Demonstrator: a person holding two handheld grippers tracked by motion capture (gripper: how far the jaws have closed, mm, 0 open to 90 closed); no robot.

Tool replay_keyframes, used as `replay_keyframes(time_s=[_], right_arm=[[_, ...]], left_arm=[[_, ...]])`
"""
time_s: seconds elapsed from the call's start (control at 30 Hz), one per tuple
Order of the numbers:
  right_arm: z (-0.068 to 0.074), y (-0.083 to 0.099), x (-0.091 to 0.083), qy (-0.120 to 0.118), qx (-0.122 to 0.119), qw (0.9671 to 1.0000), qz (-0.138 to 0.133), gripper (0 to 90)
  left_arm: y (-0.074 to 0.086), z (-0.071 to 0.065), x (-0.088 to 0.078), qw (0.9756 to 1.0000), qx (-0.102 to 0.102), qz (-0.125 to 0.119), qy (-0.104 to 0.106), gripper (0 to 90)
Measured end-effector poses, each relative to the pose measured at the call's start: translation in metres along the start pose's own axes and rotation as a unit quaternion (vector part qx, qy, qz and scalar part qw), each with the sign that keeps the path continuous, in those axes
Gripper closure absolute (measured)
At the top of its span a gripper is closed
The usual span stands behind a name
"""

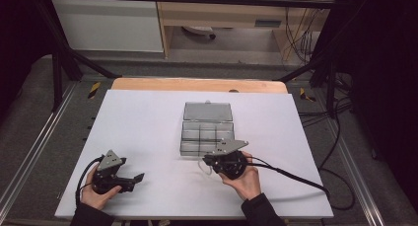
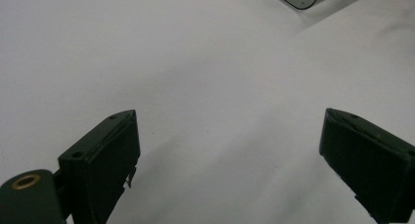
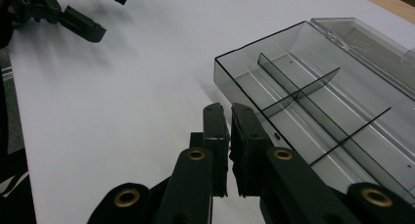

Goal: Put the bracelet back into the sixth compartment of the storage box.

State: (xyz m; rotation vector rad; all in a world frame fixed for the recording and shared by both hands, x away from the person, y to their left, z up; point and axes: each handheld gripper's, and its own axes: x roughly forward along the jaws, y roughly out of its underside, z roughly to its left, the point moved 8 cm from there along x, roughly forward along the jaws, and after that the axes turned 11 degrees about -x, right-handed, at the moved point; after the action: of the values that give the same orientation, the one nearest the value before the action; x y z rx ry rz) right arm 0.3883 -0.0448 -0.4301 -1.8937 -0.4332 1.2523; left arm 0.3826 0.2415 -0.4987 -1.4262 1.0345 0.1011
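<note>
Work in hand: a clear compartment box (image 1: 207, 131) lies open on the white worktop (image 1: 148, 137), and the right gripper (image 3: 230, 136) is at its near wall, so the box is likely what is being handled.
Box: it sits a little right of the worktop's middle, nearer the far edge than the near one; its lid (image 1: 207, 111) is folded back flat toward the far edge.
Box inside: thin dividers (image 3: 298, 94) split the tray into compartments, and all that can be seen look empty.
Right gripper: its jaws are closed almost together with nothing seen between them; the tips hover just beside the box's near left corner, apart from the wall. In the high view it (image 1: 213, 162) hangs over the near edge of the box, held in the right hand (image 1: 244, 179).
Why so: closed jaws at the rim suit nudging or steadying the box, not picking something up.
Left gripper: its jaws (image 2: 230, 150) stand wide and empty, above bare worktop near the near left corner (image 1: 135, 179); it probably waits clear of the work.
Around: wooden board (image 1: 197, 84) beyond the far edge, black frame bars (image 1: 59, 68), cables (image 1: 305, 179) trailing right.
In the way: nothing lies between either gripper and the box.
</note>
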Motion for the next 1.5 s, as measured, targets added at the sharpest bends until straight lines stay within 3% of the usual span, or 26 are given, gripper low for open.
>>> replay_keyframes(time_s=[0.63, 1.5], right_arm=[[-0.022, -0.017, -0.024, 0.034, -0.01, 0.9993, -0.005, 85.7], [-0.059, -0.029, -0.051, 0.08, 0.003, 0.9967, -0.015, 85.7]], left_arm=[[0.0, 0.001, -0.001, 1.0, -0.001, -0.002, -0.001, 7.9], [0.0, 0.002, -0.001, 1.0, -0.001, -0.002, -0.002, 7.9]])
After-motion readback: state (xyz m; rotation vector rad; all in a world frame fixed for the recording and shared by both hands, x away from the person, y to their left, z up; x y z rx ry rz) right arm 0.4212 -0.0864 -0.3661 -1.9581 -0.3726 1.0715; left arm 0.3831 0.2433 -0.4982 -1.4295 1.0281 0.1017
